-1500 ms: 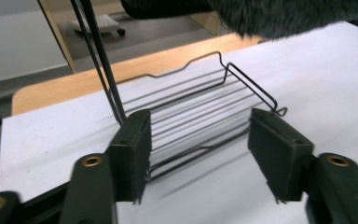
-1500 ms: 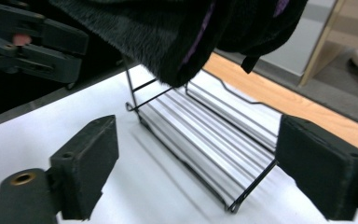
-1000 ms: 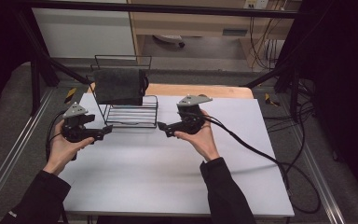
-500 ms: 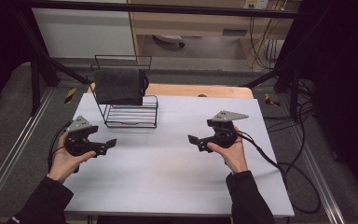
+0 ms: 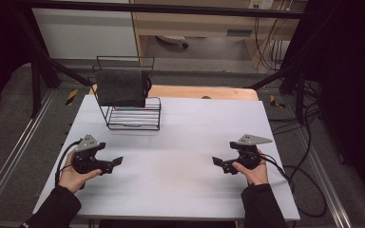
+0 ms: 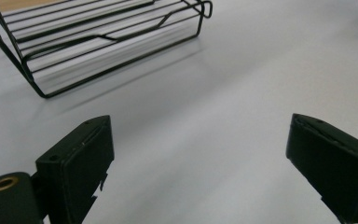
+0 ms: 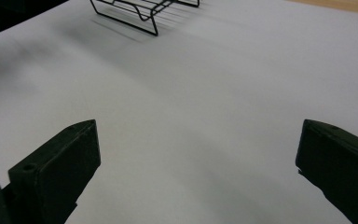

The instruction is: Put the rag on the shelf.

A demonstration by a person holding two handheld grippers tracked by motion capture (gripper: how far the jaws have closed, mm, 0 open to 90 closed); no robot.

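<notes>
surface: white table (image 5: 180,180) | on it: black wire rack (image 5: 133,114), far-left | rest bare

The wire rack (image 5: 134,114) stands at the table's (image 5: 190,190) far left; a cloth (image 5: 121,88) hangs on it.

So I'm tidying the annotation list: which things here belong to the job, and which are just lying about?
Job:
- wire rack at the table's far left
- dark cloth hung over the rack's back
- left tongs, open, empty
- right tongs, open, empty

Lying about:
- wooden board behind the table
- cables on the floor at right
</notes>
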